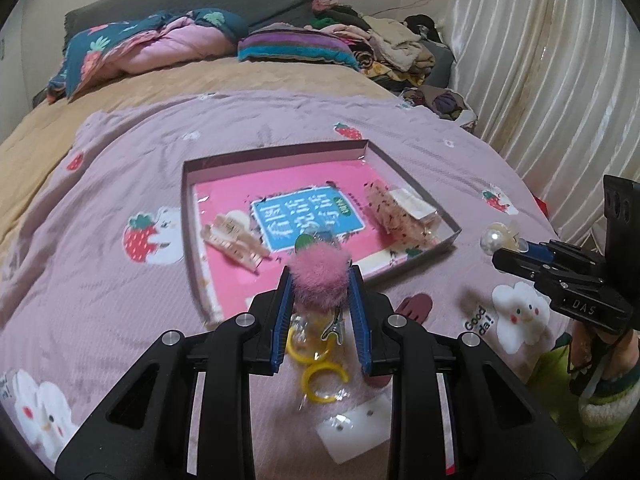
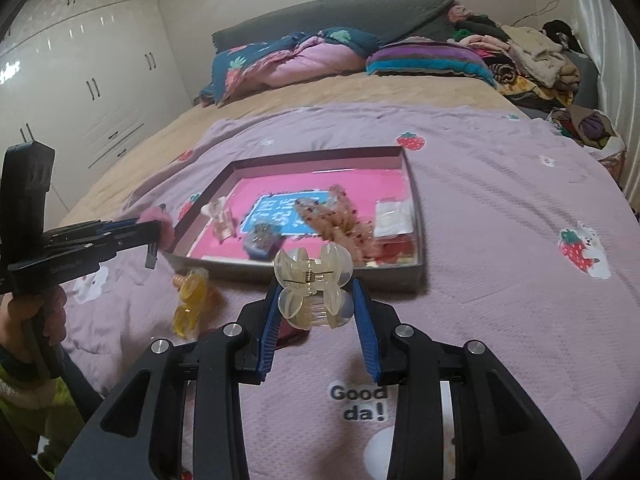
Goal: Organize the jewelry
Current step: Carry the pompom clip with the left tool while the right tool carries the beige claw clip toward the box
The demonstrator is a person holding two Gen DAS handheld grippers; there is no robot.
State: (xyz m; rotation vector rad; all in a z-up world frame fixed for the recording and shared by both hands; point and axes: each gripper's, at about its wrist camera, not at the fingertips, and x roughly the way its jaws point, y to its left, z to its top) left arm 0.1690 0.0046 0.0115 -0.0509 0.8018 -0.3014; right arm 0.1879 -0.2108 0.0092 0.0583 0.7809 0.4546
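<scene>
Gripping a pink fluffy pompom clip, the left gripper is seen with its blue pads pressed narrowly against both sides of the fluff, held above the pink bedspread just short of the near edge of the shallow tray. A metal clip end is observed hanging beneath the pompom. Yellow ring pieces and a white earring card are noted on the bedspread below the left gripper, with a dark red flat clip just to their right. The right gripper is found closed on a translucent cream claw clip, its jaws standing partly apart around the clip body, raised near the tray's near wall. In the left wrist view this clip shows a pearl-like bead at its tip. Inside the tray, a pink card with a blue label is recorded on the floor, with a pale beige claw clip lying at the left, a speckled brown hair clip right of centre, a small blue-grey piece near the middle, and a clear packet against the right wall. A hand is seen on the left gripper's handle. Folded bedding and clothes are noted at the far end of the bed.
</scene>
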